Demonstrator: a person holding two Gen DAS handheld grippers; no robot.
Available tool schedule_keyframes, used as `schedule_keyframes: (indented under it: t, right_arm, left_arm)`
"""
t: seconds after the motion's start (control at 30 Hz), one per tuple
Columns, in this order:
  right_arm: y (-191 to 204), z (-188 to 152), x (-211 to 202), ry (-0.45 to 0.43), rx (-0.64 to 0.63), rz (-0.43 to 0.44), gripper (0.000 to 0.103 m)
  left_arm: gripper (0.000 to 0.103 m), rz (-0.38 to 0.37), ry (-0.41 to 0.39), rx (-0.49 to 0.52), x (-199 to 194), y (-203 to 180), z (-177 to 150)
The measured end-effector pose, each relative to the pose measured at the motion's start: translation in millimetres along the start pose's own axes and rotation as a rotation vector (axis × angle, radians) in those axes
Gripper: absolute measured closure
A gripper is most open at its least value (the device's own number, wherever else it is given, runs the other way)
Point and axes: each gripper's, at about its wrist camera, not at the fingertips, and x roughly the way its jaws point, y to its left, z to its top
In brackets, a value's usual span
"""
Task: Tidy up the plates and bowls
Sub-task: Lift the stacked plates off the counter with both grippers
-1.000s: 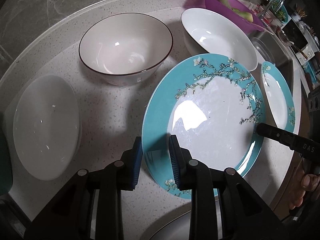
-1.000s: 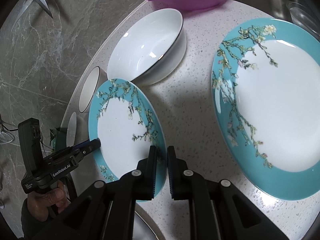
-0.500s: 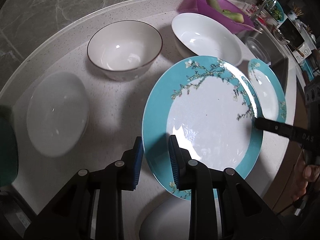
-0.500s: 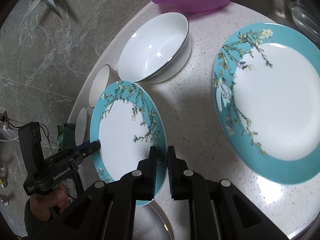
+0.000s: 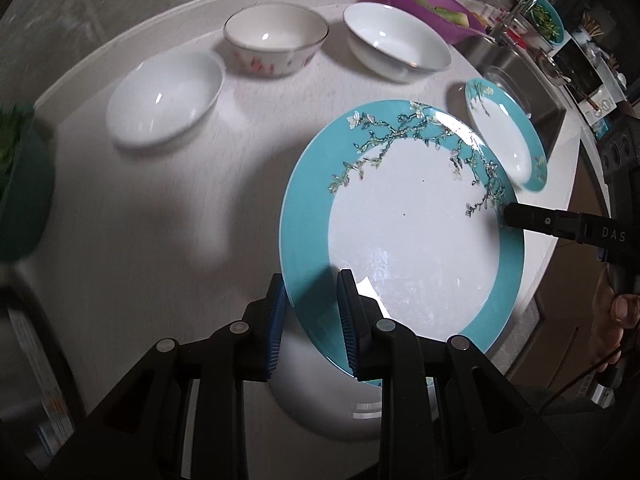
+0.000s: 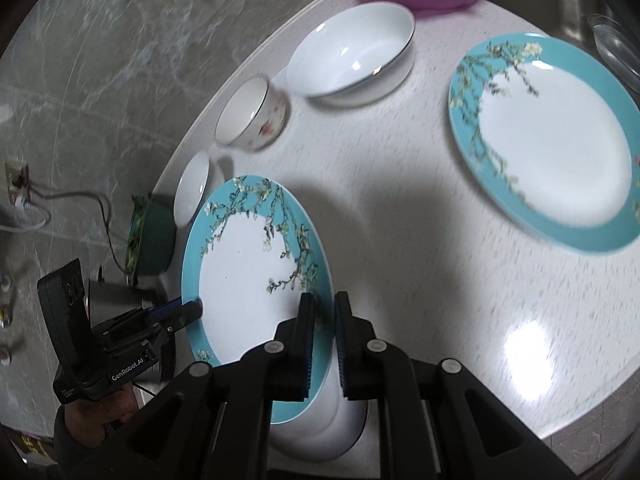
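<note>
A teal-rimmed floral plate (image 5: 404, 236) is held in the air above the round white table (image 5: 160, 240), gripped at opposite edges. My left gripper (image 5: 312, 312) is shut on its near rim. My right gripper (image 6: 322, 336) is shut on the same plate (image 6: 252, 276) at its other edge; its finger (image 5: 560, 224) shows in the left wrist view. A second teal floral plate (image 6: 548, 144) lies flat on the table, also seen in the left wrist view (image 5: 508, 144). A white bowl (image 6: 332, 436) sits below the lifted plate.
Three bowls stand at the back: a white one (image 5: 164, 98), a flower-patterned one (image 5: 276, 42) and a white one (image 5: 396, 42). A purple bowl of greens (image 5: 424, 4) and a sink (image 5: 516, 80) lie beyond. A green container (image 5: 20, 184) is at far left.
Both grippers have lifted the teal plate up and back from the table. The bowls now look smaller and farther away. The white bowl under the plate has come into view.
</note>
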Motion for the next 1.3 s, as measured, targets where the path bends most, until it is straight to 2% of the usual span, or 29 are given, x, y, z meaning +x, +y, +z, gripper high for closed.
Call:
schedule_keyframes:
  t: [0.23,0.37,0.57,0.9,1.03,1.17,1.3]
  right_arm:
    - [8,-36,14,0.064,-0.026,-0.026,0.090]
    - [6,-49,24,0.087,-0.022,-0.040,0.090]
    - [2,-60,40,0.106,-0.034,-0.065,0.090]
    - [4,-69,59,0.123,-0.064,-0.103,0.089]
    - [17,-73,60,0.103,-0.143,-0.162,0.088]
    - [23,-75,58,0.086,-0.190,-0.201,0.087]
    - [34,-82,63,0.070,-0.278,-0.281,0.082]
  left_arm:
    - [0.080,-0.003,0.040,-0.038,8,5,-58]
    - [0.080,0.004,0.057,-0.042,17,6,-76]
    - [0.080,0.011,0.074,-0.053,38,16,-83]
    - [0.080,0.072,0.069,-0.013,50,15,-86]
    - [0.080,0.151,0.053,0.060,53,-1,-91]
    - [0.080,0.156,0.047,0.072,56,-2,-88]
    - [0.080,0.176,0.038,0.096,58,-7,-89]
